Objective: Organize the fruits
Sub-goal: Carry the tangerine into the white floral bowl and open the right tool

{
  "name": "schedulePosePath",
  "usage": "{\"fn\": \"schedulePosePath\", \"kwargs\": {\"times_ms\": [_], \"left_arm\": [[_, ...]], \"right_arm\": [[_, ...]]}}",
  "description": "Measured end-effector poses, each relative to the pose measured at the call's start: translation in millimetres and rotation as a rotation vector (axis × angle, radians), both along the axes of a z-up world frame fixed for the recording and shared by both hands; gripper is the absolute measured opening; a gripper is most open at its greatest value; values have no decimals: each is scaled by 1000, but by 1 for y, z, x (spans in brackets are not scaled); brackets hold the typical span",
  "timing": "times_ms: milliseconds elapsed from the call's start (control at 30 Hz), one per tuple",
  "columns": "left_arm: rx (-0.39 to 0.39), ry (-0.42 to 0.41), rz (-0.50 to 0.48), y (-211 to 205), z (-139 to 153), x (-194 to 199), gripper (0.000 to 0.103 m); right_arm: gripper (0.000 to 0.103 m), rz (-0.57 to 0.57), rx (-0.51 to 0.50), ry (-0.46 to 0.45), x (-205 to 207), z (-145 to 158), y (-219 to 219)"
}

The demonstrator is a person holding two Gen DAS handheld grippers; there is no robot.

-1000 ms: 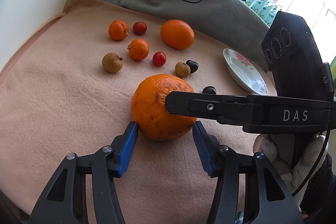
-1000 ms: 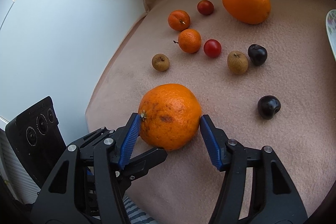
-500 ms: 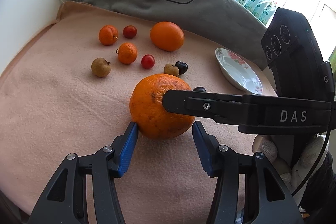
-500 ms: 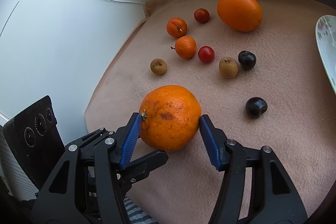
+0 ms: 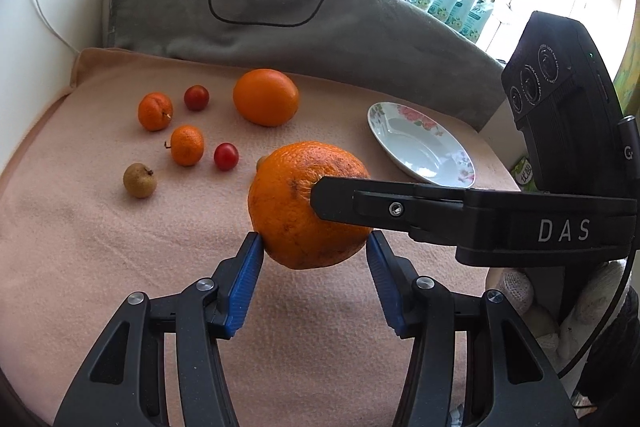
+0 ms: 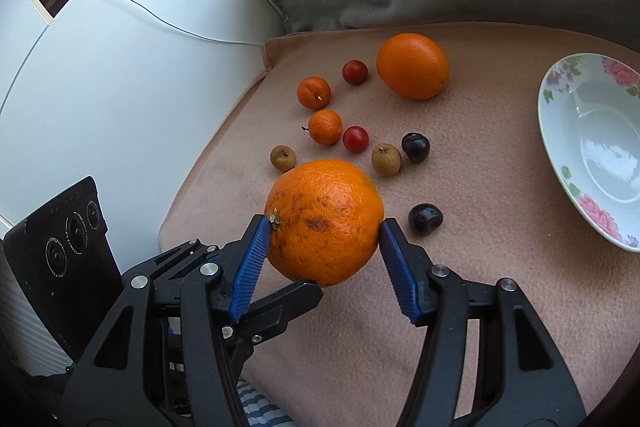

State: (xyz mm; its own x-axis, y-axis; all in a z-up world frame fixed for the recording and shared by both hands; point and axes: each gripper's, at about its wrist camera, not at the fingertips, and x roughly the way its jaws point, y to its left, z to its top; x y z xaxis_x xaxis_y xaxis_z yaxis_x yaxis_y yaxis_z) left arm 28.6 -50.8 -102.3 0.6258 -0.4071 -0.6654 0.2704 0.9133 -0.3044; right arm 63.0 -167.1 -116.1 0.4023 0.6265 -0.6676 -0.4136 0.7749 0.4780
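A large blemished orange (image 5: 288, 211) (image 6: 324, 215) hangs just above the peach blanket (image 5: 100, 247). Both grippers grip it from crossing sides. My left gripper (image 5: 314, 247) has its blue pads pressed on the orange's lower flanks. My right gripper (image 6: 324, 231) clamps it left and right, and one of its fingers (image 5: 400, 207) lies across the fruit in the left wrist view. A floral white plate (image 5: 420, 143) (image 6: 592, 147) sits to the right with nothing in it.
Beyond on the blanket lie a second big orange (image 6: 412, 65), two small mandarins (image 6: 313, 92) (image 6: 325, 127), two cherry tomatoes (image 6: 355, 71) (image 6: 355, 139), two brown longans (image 6: 283, 158) (image 6: 386, 159) and two dark cherries (image 6: 415, 147) (image 6: 425, 219). A grey cushion (image 5: 280, 39) with a black cable backs them.
Both grippers have risen and drawn back with the orange held between them. It has come up off the blanket, and the plate shows more fully.
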Motion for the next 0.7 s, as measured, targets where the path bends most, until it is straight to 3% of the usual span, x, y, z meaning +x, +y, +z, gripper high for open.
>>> {"fn": "schedulePosePath", "kwargs": {"times_ms": [700], "left_arm": [[28,-38,-175,-93,16,31,53]], "right_arm": [[60,-185,30,-23,0,16,-113]]}}
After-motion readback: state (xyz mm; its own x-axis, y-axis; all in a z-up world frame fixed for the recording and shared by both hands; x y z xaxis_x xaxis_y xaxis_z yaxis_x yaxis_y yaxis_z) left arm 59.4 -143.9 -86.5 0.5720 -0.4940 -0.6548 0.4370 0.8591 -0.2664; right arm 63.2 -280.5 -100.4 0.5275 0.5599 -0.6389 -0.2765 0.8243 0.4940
